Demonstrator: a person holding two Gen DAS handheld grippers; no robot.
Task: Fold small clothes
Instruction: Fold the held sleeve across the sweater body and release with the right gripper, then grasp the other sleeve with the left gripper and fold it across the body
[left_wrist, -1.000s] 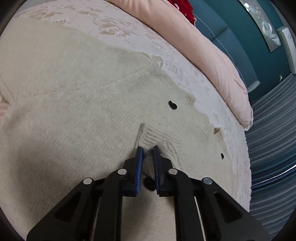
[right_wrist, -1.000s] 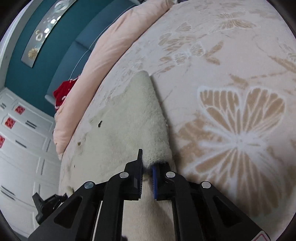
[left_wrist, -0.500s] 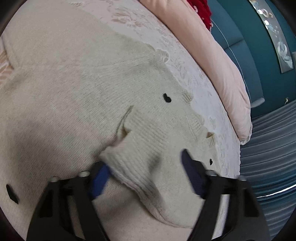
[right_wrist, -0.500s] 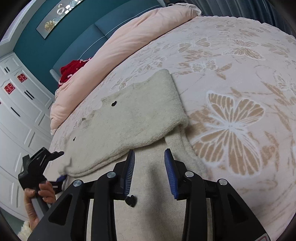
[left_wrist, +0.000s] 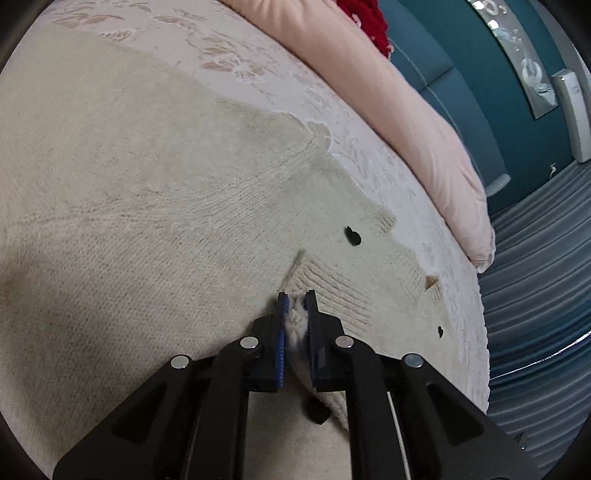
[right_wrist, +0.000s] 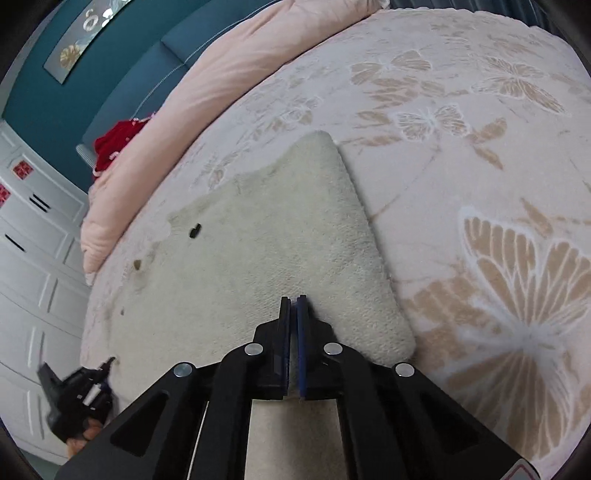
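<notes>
A cream knitted cardigan (left_wrist: 166, 206) is seen spread across the butterfly-patterned bedspread (left_wrist: 373, 155). Its ribbed front edge is pinched between the closed jaws of the left gripper (left_wrist: 295, 301). A dark button (left_wrist: 352, 235) is seen just beyond.

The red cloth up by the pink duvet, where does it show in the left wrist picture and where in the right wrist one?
Left wrist: red cloth at the top edge, right of centre, behind the pink duvet.
Right wrist: red cloth at upper left, at the duvet's far end.
Shared landmark: the cream knit garment with black buttons.
</notes>
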